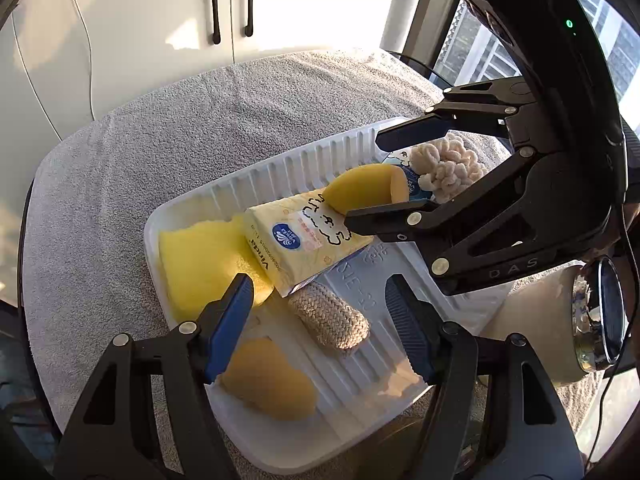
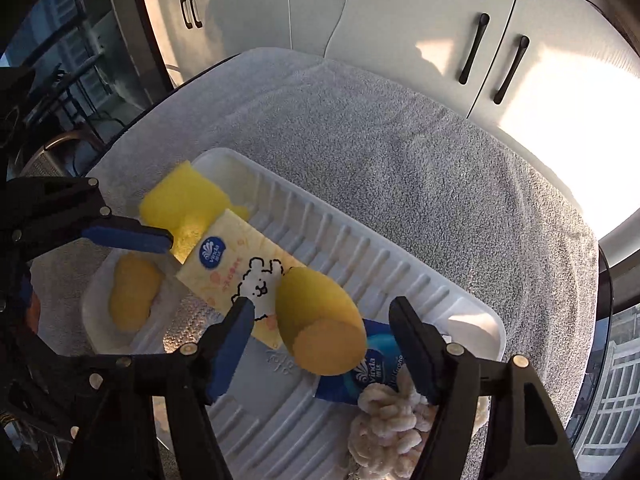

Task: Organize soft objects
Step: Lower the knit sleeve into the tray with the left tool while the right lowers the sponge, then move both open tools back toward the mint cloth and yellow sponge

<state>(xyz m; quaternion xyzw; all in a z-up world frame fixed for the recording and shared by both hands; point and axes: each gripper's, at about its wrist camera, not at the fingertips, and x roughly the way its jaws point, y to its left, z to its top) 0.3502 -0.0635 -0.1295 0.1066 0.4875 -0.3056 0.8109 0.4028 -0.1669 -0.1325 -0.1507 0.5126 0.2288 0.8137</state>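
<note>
Right wrist view: the yellow egg-shaped sponge (image 2: 320, 320) is seen between the wide-open fingers of the right gripper (image 2: 324, 344), not yet touched, with its long axis running away from the camera. It rests on the yellow tissue pack (image 2: 236, 264) inside the white ribbed tray (image 2: 360, 248). The left gripper (image 1: 320, 320) hovers open and empty above the braided rope piece (image 1: 328, 316).

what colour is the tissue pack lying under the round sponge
Pale yellow tissue pack with a blue logo and cartoon outline; clearest in the right wrist view.
</note>
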